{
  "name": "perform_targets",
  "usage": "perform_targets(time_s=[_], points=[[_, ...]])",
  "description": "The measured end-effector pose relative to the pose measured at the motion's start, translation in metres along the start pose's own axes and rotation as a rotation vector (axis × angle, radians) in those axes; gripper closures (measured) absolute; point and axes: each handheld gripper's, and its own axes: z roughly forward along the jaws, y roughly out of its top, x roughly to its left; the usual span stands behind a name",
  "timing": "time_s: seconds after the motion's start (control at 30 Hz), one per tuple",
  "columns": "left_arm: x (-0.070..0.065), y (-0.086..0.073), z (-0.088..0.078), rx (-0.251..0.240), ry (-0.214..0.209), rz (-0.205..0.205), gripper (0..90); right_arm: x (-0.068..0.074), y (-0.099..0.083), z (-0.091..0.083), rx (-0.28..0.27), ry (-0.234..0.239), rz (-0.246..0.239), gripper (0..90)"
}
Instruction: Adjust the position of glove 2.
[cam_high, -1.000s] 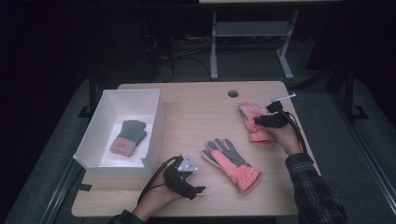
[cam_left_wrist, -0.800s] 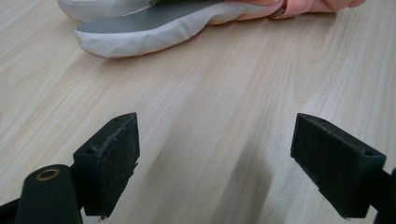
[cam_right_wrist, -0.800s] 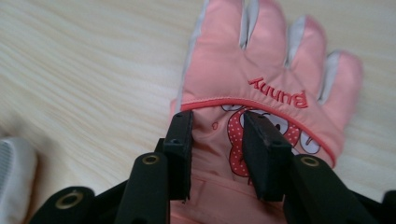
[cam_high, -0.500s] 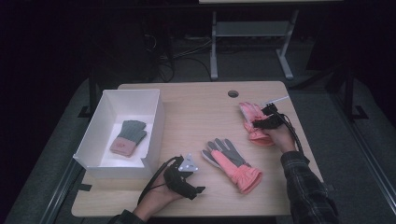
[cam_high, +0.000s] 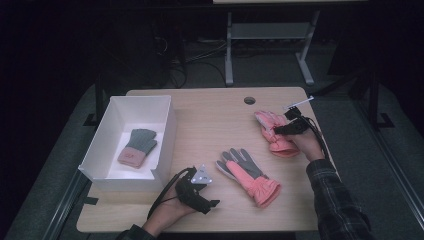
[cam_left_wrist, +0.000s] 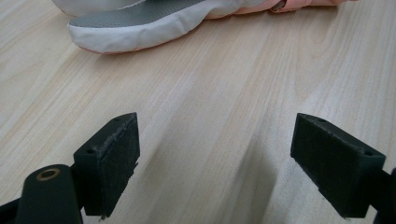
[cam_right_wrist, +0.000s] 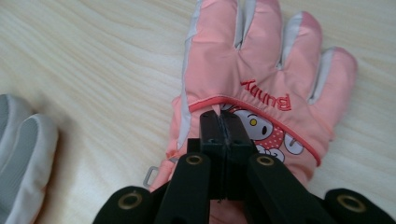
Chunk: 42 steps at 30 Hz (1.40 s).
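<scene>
At the far left of the table (cam_high: 220, 112), well away from both grippers, stands a white box (cam_high: 165, 127) with a grey-and-pink knitted glove (cam_high: 136, 147) lying inside it, cuff toward the person.

Just right of the box, near the front edge, the left gripper (cam_high: 212, 204) rests on the wood with its jaws standing wide and nothing between them. In the left gripper view they frame bare tabletop, and the grey palm and white edge of a glove lie a little beyond them.

That is the palm-up pink glove (cam_high: 247, 175), just beside the left gripper on its right. Its long axis runs on a slant: grey fingers point away and to the left, the gathered pink cuff toward the person and the right. It lies between the two grippers, apart from both.

Farther right and farther back lies the pink glove with the cartoon print (cam_high: 274, 132), back upward, fingers pointing away from the right gripper (cam_high: 275, 131) and cuff toward the hand holding it. The right gripper's jaws have just been closing and now pinch a small fold of that glove's fabric by the coral piping on its back, pads pressed together on it.
</scene>
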Motion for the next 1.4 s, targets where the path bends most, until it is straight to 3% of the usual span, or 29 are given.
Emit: perform_targets(time_s=[0.23, 0.4, 0.7, 1.03, 1.4], points=[[0.001, 0.0, -0.001, 0.007, 0.004, 0.005, 15.2, 0.006, 0.006, -0.022, 0.024, 0.009, -0.031, 89.5], [0.001, 0.0, -0.001, 0.0, 0.004, -0.002, 15.2, 0.011, 0.006, -0.035, 0.008, 0.042, -0.052, 89.5], [0.002, 0.0, -0.001, 0.006, 0.002, 0.001, 15.2, 0.024, 0.004, -0.053, 0.03, 0.081, -0.097, 89.5], [0.002, 0.0, -0.001, -0.007, 0.005, -0.003, 15.2, 0.062, -0.005, -0.08, -0.007, 0.128, -0.152, 89.4], [0.001, -0.001, -0.001, -0.01, 0.005, -0.008, 15.2, 0.098, -0.021, -0.086, -0.002, 0.197, -0.225, 89.4]])
